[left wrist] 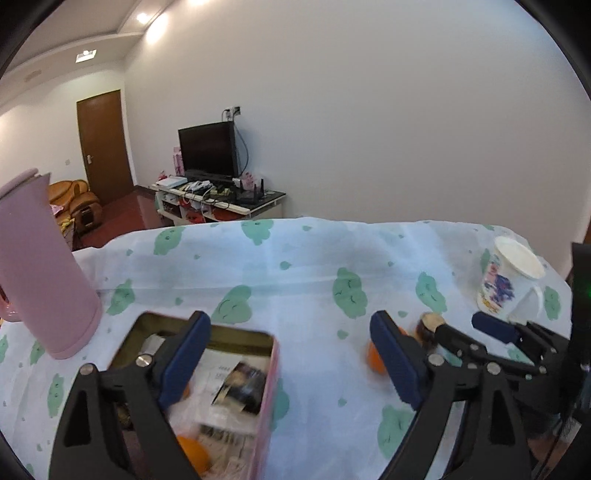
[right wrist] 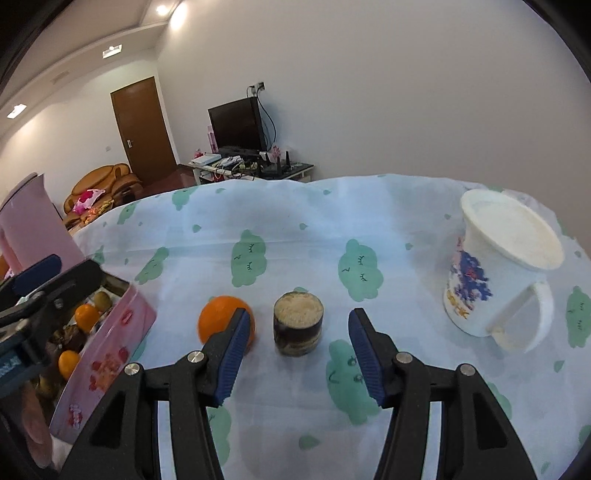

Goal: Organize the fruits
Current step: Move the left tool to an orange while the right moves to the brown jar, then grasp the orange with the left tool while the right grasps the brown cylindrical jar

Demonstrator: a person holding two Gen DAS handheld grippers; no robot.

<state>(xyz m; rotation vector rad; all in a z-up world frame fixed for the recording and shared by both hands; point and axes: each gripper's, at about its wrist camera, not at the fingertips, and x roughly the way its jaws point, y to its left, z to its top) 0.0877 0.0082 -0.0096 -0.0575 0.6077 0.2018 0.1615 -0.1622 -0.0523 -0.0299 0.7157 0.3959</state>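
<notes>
On the cloth (right wrist: 295, 229) | orange (right wrist: 221, 317) beside jar (right wrist: 297, 323) | both grippers' jaws spread (nothing between)

You are facing a plain white wall (right wrist: 369, 92) that runs back to a brown wooden door (right wrist: 144, 129) on the left. Recessed ceiling lights (right wrist: 161, 9) glow near the corner, and they cast bright patches on the wall. Against the wall stands a low white TV stand (left wrist: 221, 206), cluttered with small devices and cables, and a dark television (left wrist: 208, 151) sits on it. A wall socket (right wrist: 258, 87) above it feeds hanging cords. Left of the door you see a tan armchair (right wrist: 101, 184) holding a pink cushion (right wrist: 86, 195). The floor (left wrist: 125, 214) is dark red and glossy.
</notes>
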